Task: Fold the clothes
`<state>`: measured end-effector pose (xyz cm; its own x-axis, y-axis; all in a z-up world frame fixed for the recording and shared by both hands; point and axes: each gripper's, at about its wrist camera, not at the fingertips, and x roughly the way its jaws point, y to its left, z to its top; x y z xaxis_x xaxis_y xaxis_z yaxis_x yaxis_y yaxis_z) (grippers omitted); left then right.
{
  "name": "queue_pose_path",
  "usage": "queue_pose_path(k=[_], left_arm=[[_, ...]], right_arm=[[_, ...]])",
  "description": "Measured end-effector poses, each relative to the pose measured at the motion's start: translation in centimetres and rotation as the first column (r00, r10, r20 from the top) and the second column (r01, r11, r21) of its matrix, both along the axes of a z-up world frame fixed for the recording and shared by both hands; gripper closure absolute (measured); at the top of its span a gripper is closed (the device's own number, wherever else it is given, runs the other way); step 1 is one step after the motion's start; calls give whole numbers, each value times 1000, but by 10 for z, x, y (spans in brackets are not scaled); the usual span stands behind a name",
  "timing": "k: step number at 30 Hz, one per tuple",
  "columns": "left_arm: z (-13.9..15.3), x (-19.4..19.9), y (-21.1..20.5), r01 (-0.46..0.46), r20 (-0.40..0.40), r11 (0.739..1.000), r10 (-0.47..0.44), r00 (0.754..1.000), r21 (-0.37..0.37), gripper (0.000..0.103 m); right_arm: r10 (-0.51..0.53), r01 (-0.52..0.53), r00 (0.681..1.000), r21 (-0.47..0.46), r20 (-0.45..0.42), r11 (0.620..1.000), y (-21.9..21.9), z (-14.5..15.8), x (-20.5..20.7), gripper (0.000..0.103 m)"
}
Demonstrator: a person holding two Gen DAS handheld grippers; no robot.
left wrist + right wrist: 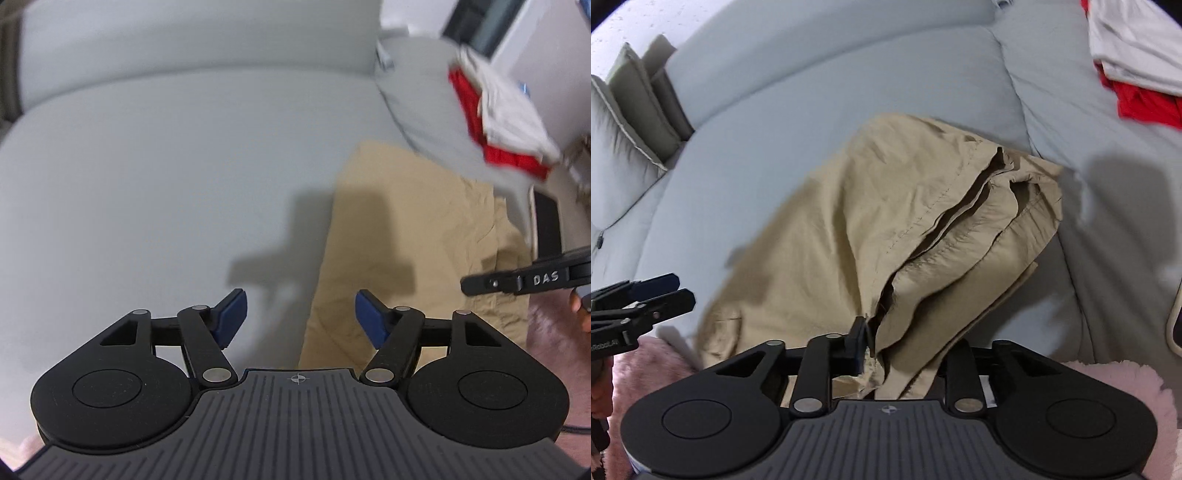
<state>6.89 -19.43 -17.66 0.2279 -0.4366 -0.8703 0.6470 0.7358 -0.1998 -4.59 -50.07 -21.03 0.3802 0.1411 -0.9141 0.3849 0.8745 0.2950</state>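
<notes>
Presently the right tongs (877, 350) pinch the near edge of the crumpled beige cotton trousers (871, 221), lying lengthwise away across the pale grey sofa cushion (768, 147), while the left tongs (300, 317), spread and empty, hover beside them.

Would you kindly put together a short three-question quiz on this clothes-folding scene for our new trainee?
1. True or false: the left gripper is clamped on the beige garment.
2. Which gripper has beige fabric between its fingers?
A. left
B. right
C. both
3. Fill in: the red and white clothes lie on the ____ sofa.

Key:
1. False. The blue pads stand apart with nothing between them.
2. B. The right gripper is closed on a bunched edge of the garment, which drapes up from it.
3. Grey.
</notes>
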Motion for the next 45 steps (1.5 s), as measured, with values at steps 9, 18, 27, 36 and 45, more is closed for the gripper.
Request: queue_pose_path(k=[9, 18, 27, 36, 45], left_arm=[[-16, -8, -38, 82, -15, 996, -81, 997, 21, 36], [-16, -46, -57, 74, 102, 986, -90, 991, 151, 45], [-18, -61, -70, 58, 171, 978, -93, 981, 199, 52], [3, -93, -71, 17, 278, 969, -88, 957, 248, 83], [52, -107, -99, 14, 301, 993, -49, 952, 118, 91]], right_arm=[[8, -6, 1000, -47, 31, 999, 12, -9, 1, 74], [1, 1, 999, -57, 37, 998, 8, -21, -6, 74], [-1, 5, 999, -93, 51, 996, 15, -24, -2, 74], [185, -123, 978, -449, 96, 885, 83, 2, -10, 89], [193, -75, 962, -494, 192, 866, 30, 50, -16, 90]])
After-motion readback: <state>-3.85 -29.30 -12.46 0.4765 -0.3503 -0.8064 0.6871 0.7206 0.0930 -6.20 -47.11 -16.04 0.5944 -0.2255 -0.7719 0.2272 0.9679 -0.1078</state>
